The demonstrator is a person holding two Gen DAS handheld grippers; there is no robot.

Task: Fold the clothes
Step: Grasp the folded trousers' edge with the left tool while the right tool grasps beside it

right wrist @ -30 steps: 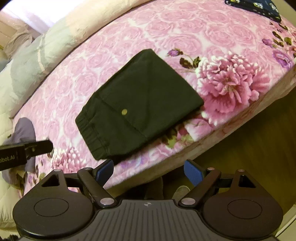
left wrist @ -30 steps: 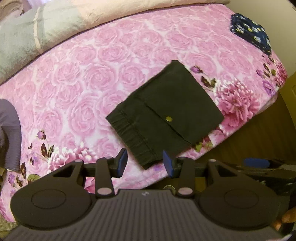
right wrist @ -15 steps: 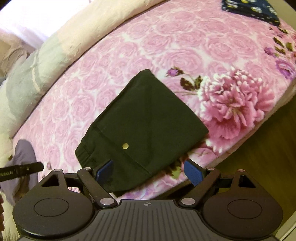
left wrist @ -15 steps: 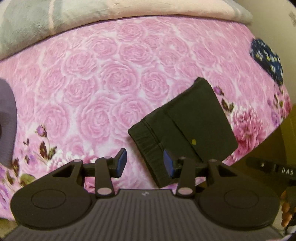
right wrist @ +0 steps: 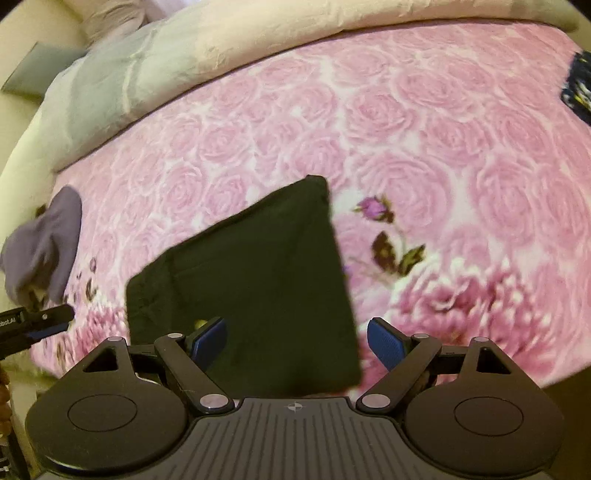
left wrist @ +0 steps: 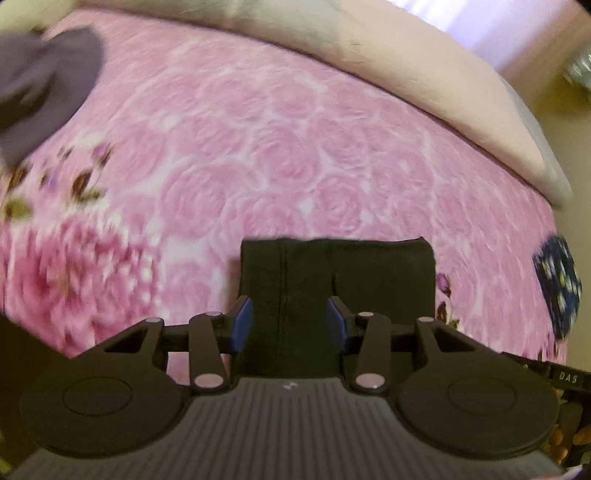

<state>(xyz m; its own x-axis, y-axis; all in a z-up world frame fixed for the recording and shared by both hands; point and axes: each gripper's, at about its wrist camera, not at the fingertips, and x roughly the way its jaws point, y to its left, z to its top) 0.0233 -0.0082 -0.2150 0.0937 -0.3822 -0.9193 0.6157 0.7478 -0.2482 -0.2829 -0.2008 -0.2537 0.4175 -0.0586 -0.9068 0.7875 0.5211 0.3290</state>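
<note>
Bed: pink rose-print bedspread [right wrist: 424, 122] covers it.
Quilt: pale cream and grey-green quilt [right wrist: 155, 70] bunched along the far side.
Light: bright window glow [left wrist: 517, 29] beyond the quilt.

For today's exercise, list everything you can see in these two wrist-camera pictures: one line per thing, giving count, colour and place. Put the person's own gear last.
Folded dark green-black cloth garment: one, dark, flat on the bedspread near its front edge, under both grippers.
Rumpled grey-purple cloth garment: one, grey-purple, unfolded, at the bed's left edge in the right wrist view.
Navy patterned folded cloth: one, navy with pale spots, far right on the bed.
Pink rose-print bedspread: one, pink with large flowers, covering the bed.
Cream and grey-green quilt: one, bunched along the far side.
Left gripper: one, black with blue pads, jaws apart above the dark garment.
Right gripper: one, black with blue pads, jaws wide, over the garment's near corner.
</note>
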